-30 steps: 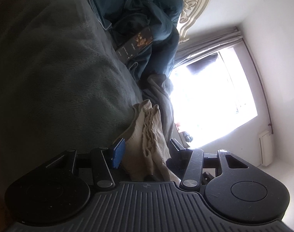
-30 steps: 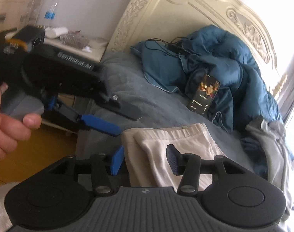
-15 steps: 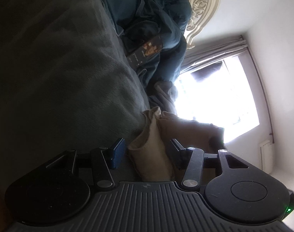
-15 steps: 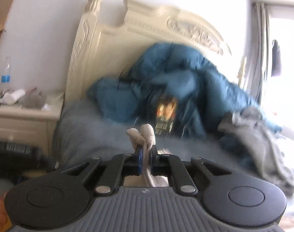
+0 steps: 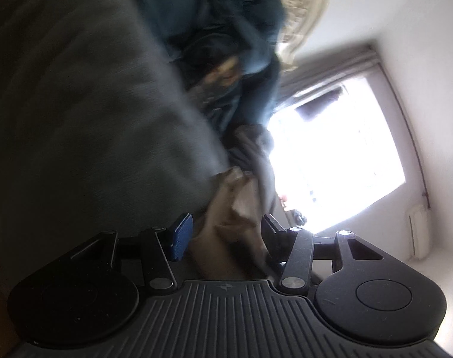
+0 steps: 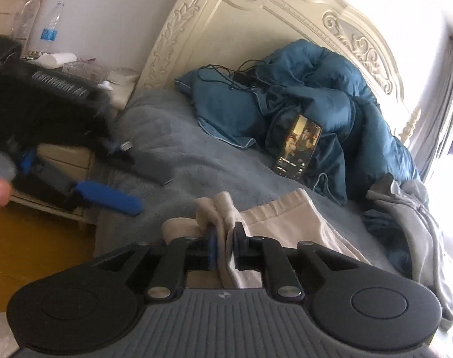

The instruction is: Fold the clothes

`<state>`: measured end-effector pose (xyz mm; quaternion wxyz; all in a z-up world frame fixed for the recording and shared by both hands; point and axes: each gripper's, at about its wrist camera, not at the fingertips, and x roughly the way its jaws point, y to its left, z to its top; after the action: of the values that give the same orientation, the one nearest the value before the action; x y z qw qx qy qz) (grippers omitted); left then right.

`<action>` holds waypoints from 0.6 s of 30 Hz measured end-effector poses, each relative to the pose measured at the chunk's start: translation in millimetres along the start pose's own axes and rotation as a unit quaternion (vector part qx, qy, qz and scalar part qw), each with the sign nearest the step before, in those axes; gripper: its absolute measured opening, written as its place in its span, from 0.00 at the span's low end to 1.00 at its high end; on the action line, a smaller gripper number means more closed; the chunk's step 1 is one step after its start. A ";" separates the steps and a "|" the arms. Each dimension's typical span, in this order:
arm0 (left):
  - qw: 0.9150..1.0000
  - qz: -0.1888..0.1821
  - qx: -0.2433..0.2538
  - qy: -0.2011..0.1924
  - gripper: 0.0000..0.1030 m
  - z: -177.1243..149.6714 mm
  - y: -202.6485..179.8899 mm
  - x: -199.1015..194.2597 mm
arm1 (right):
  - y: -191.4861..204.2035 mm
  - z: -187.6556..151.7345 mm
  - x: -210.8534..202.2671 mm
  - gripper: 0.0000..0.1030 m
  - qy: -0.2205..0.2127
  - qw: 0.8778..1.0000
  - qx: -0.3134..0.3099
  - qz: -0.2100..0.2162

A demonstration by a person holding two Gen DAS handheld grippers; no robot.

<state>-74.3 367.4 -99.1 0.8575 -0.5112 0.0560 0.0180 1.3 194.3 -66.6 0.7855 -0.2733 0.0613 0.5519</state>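
Our right gripper (image 6: 225,246) pinches the beige garment (image 6: 289,223) while our left gripper (image 5: 223,235) gapes around it, so one-sided pulling could skew the fold.

You worked over a bed (image 6: 178,146) covered in fuzzy, matt grey fleece, with a smooth blue duvet (image 6: 330,95) of faint sheen bunched behind it. The cream trousers (image 6: 286,223) you pinched looked like soft ribbed knit cloth. Your right gripper (image 6: 225,247) was matt black ribbed plastic with bright metal pivots. The headboard (image 6: 286,15) was carved, cream-painted wood; the phone (image 6: 298,146) showed a glossy screen.
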 end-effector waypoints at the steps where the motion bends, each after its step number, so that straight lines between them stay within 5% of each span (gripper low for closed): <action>1: 1.000 -0.007 0.013 0.000 0.49 3.1 -9.2 2.7 | -4.4 0.7 -8.4 0.28 -0.003 1.000 0.026 0.013; 4: 0.998 -0.025 0.052 0.008 0.50 10.4 -37.8 17.9 | -25.1 -2.2 -43.6 0.31 -0.010 0.991 0.125 0.051; 8: 0.993 -0.026 0.107 0.044 0.50 8.5 -67.7 46.9 | -72.7 -27.0 -104.5 0.31 -0.013 0.963 0.259 0.070; 14: 0.980 0.004 0.165 0.115 0.50 -10.2 -89.5 95.8 | -146.9 -68.7 -199.1 0.31 0.004 0.933 0.352 -0.073; 18: 0.968 0.081 0.199 0.130 0.48 -26.6 -82.6 114.9 | -183.4 -95.6 -234.3 0.29 0.014 0.901 0.400 -0.168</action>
<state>45.0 301.6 -52.6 0.9230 -0.3218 0.2106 0.0097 96.2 -92.8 12.4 0.9089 0.0495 0.2409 0.3369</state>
